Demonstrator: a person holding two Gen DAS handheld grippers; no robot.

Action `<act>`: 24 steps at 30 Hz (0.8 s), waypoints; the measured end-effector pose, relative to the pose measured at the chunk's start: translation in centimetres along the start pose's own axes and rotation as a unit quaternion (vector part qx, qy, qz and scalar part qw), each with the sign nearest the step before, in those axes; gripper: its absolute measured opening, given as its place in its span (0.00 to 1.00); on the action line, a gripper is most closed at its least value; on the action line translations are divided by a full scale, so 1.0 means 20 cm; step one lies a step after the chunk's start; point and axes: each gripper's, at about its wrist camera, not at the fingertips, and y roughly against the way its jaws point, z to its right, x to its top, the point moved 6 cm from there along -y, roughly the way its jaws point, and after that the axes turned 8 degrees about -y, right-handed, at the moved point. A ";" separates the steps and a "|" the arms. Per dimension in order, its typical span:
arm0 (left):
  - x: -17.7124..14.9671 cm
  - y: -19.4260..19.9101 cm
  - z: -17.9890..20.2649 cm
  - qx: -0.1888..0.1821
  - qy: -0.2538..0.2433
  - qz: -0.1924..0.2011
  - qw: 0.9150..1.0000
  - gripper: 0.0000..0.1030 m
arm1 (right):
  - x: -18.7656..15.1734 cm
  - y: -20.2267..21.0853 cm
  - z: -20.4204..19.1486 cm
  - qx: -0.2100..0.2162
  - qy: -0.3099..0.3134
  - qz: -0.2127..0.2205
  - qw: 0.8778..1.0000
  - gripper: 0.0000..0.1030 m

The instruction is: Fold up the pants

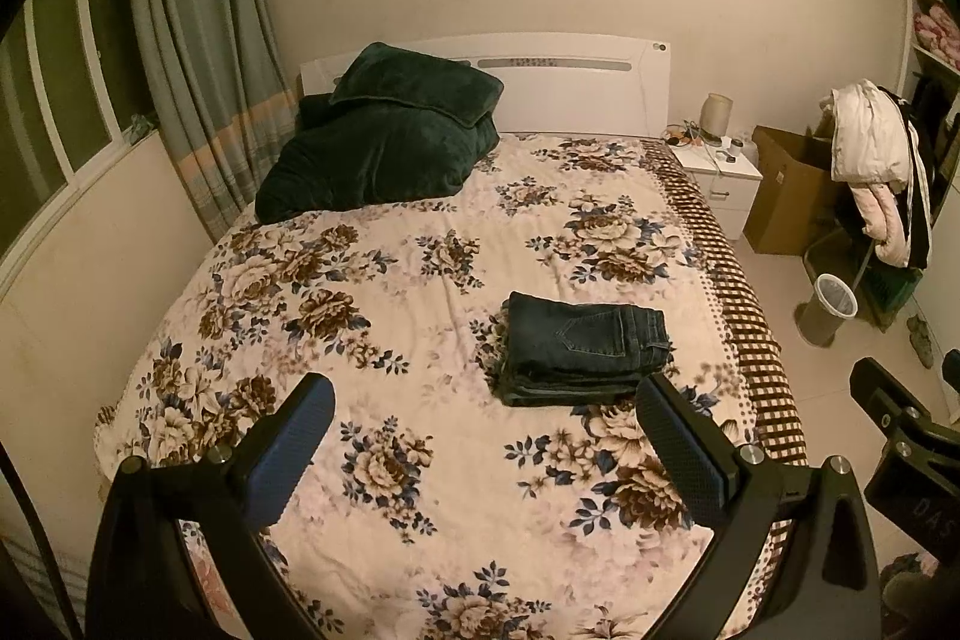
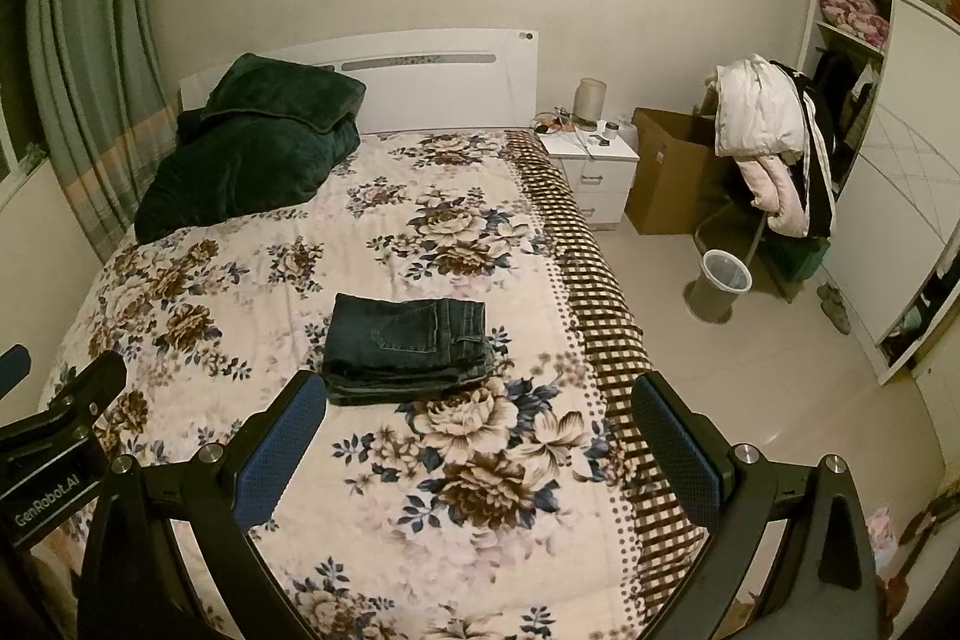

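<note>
**Jeans folded and sitting on the bed, both grippers empty**

So here's what we've got. The pants (image 1: 585, 349) are dark denim, folded into a compact stack with a back pocket facing up, lying on the floral bedspread (image 1: 384, 292) toward the right side of the bed, near the checkered border (image 2: 606, 304).

Our left gripper (image 1: 486, 454) hangs above the foot of the bed with its jaws spread wide, nothing between the blue pads. The stack sits just past its right fingertip. Our right gripper (image 2: 480, 451) is the same deal: wide open, empty, with the pants beyond its left finger. Neither one touches the denim.

Up by the white headboard (image 2: 444, 82) there's a dark green blanket (image 1: 384, 142) bunched up, maybe with a pillow on top, hard for us to tell in this light. A nightstand (image 2: 597, 166), a cardboard box (image 2: 672, 172) and a waste bin (image 2: 723, 283) sit off to the right on the floor.
</note>
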 end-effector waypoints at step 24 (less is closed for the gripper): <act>-0.01 0.04 -0.01 0.002 0.005 0.011 1.000 1.00 | 0.00 0.01 0.01 0.000 -0.003 -0.001 1.000 1.00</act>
